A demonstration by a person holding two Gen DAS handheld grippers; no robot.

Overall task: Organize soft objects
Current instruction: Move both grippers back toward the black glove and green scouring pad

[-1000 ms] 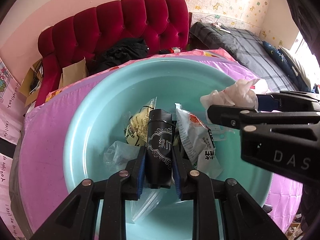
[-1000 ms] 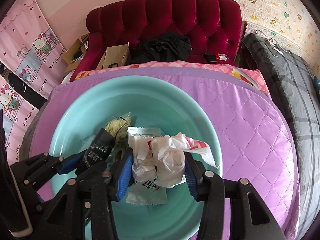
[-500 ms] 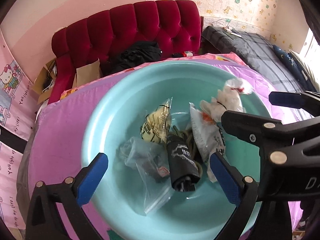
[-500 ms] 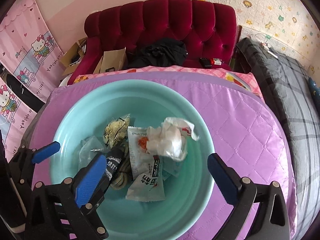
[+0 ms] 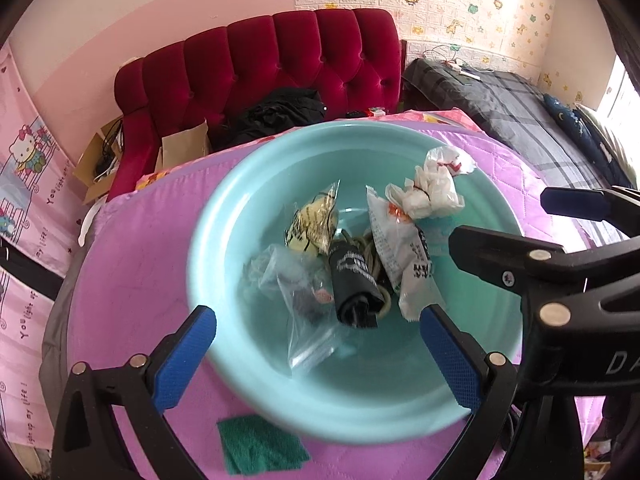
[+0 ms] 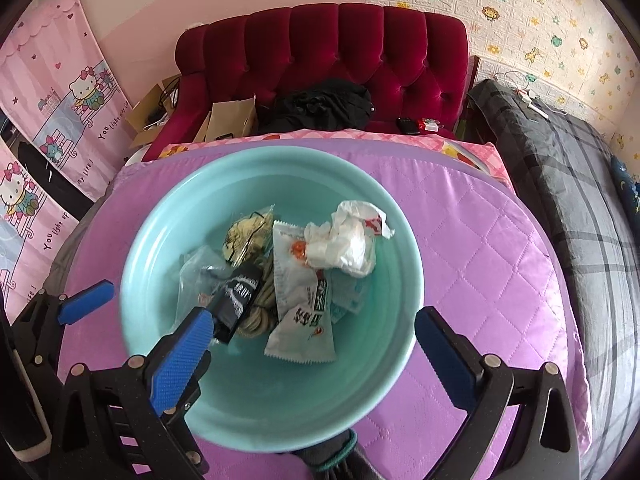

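A teal basin (image 5: 224,208) (image 6: 384,380) sits on the purple quilted cover. In it lie a crumpled white plastic bag (image 5: 434,190) (image 6: 346,242), a white snack packet (image 5: 404,256) (image 6: 304,316), a black pouch (image 5: 354,284) (image 6: 240,300), a yellow bagged item (image 5: 314,220) (image 6: 248,236) and a clear plastic bag (image 5: 296,296) (image 6: 196,272). My left gripper (image 5: 316,360) is open and empty above the basin's near side. My right gripper (image 6: 308,356) is open and empty above the basin.
A green cloth (image 5: 260,444) lies on the purple cover (image 6: 492,264) in front of the basin. A red tufted sofa (image 6: 340,64) with black clothing stands behind. A grey plaid bed (image 6: 568,184) is at the right.
Both grippers opened and let go: the black pouch and the white plastic bag dropped into the basin. Both grippers have since pulled back and up from the basin.
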